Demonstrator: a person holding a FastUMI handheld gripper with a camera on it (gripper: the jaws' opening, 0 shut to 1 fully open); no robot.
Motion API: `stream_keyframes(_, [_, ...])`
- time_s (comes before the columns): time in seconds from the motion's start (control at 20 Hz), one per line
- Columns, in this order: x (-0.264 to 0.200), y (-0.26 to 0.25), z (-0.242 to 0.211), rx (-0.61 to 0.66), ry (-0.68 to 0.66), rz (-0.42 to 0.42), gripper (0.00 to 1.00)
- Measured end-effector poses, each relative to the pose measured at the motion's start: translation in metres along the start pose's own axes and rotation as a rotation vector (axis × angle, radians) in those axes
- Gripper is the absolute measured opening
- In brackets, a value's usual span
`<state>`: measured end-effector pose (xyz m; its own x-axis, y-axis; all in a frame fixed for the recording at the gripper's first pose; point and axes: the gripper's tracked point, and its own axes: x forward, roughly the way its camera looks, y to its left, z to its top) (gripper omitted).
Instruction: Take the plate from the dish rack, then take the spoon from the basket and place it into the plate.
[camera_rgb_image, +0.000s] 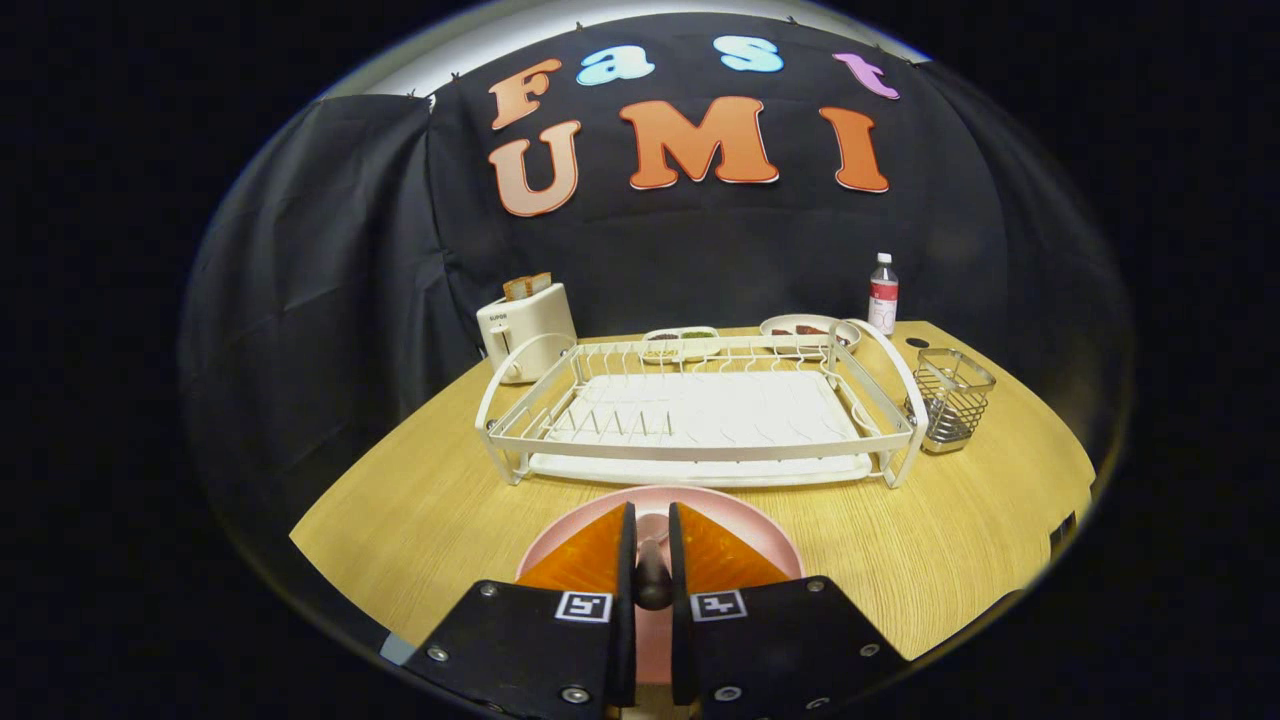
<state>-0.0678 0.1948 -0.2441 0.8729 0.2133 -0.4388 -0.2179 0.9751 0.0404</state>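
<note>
A pink plate (745, 520) lies flat on the wooden table, just in front of the white dish rack (700, 452). My gripper (651, 512) hovers over the plate with its fingers nearly together. Both fingers press on a dark, slim spoon handle (652, 578) that stands between them, above the plate's middle. The spoon's bowl is hidden by the fingers. The rack holds no dishes. The wire basket (950, 400) stands to the right of the rack, and nothing shows inside it.
A white toaster (525, 325) stands behind the rack's left end. Two small dishes with food (680, 343) (805, 328) sit behind the rack, and a clear bottle (883, 293) stands at the back right. Bare tabletop (420, 500) lies on both sides of the plate.
</note>
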Motion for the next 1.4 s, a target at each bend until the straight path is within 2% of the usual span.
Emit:
stream_keyframes(0.2, [-0.003,-0.010,-0.004,-0.004,0.021,-0.022,0.19])
stream_keyframes(0.25, [-0.004,-0.011,-0.001,0.012,0.017,-0.023,0.23])
stream_keyframes(0.3, [-0.005,-0.012,0.004,0.028,0.010,-0.023,0.29])
stream_keyframes(0.35, [-0.008,-0.015,0.010,0.033,0.007,-0.025,0.42])
stream_keyframes(0.4, [-0.012,-0.020,0.016,0.032,0.002,-0.032,0.49])
stream_keyframes(0.45, [-0.016,-0.024,0.024,0.031,-0.007,-0.039,0.60])
stream_keyframes(0.75, [-0.045,-0.042,0.086,0.030,-0.074,-0.063,0.93])
stream_keyframes(0.85, [-0.055,-0.050,0.111,0.029,-0.103,-0.069,0.98])
stream_keyframes(1.2, [-0.094,-0.090,0.191,-0.034,-0.237,-0.196,0.98])
stream_keyframes(1.4, [-0.115,-0.095,0.213,-0.030,-0.290,-0.220,0.98])
